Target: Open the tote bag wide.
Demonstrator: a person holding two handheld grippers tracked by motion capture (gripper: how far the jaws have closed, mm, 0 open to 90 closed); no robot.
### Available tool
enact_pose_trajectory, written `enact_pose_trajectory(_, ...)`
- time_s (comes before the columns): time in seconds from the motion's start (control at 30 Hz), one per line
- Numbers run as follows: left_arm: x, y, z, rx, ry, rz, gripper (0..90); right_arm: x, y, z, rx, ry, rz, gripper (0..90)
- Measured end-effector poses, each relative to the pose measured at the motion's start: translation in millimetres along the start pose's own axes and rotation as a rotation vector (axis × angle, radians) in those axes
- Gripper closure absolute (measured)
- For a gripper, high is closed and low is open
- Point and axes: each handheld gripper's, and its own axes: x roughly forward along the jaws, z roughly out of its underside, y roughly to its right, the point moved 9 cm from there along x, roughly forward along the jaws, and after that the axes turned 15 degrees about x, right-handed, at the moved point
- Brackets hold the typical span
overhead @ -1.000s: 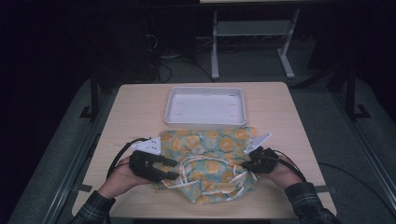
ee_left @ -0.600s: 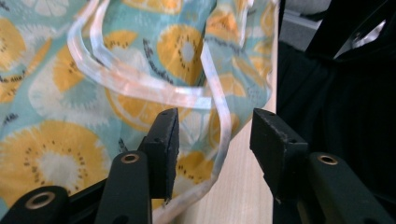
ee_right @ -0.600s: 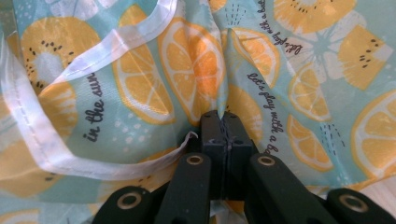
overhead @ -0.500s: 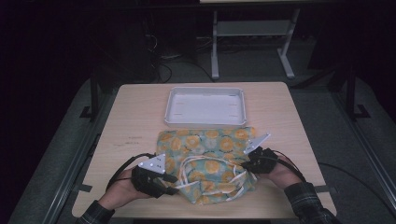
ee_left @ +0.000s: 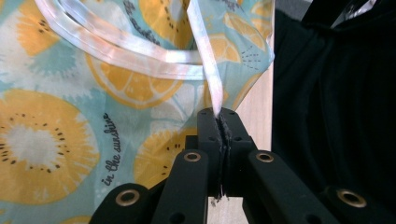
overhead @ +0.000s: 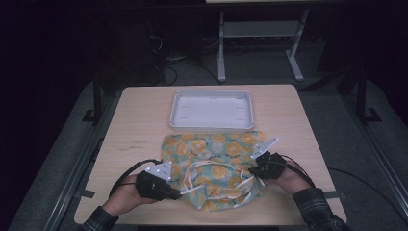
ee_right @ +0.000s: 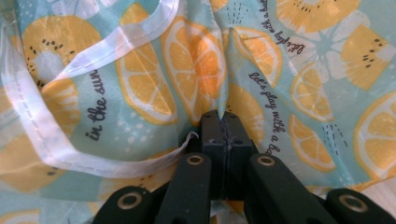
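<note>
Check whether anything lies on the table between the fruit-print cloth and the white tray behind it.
Nothing visible does. The fruit-print cloth has its far edge right against the near rim of the white tray, with no other object between them.

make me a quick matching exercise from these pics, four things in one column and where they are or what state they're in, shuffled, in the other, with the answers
Things:
1. white tray
2. fruit-print cloth
3. left gripper
4. right gripper

Place or state:
A. shut on a fold of the printed fabric
B. lying crumpled on the table's near half
C. shut on a white strap
D. empty, on the table's far side

Pairs: 1-D, 2-B, 3-C, 4-A
</note>
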Motion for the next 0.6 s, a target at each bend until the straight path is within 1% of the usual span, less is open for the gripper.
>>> enact_pose_trajectory(0.1, -7.4, -2.2, -6.6, -0.004, 0.041, -0.004, 89.4, -0.3, -0.6, 0.0, 0.005, -0.001, -0.002, 89.0)
enact_pose_trajectory(0.3, -20.6, -14.0, -22.1, -0.003, 0.11, -0.039, 89.6, 0.9, -0.7, -0.2, -0.001, -0.002, 0.001, 88.9)
enact_pose_trajectory(0.43, -25.5, -28.1, -31.2, -0.006, 0.14, -0.081, 89.7, 1.0, -1.0, -0.2, -0.004, -0.003, 0.003, 88.9)
enact_pose_trajectory(0.53, -27.7, -39.1, -36.9, -0.019, 0.175, -0.098, 89.7, 0.9, -0.9, -0.2, -0.004, -0.002, 0.004, 88.9)
enact_pose_trajectory(0.6, -28.0, -47.4, -38.9, -0.026, 0.18, -0.113, 89.7, 0.7, -0.4, -0.4, -0.004, 0.002, 0.006, 88.5)
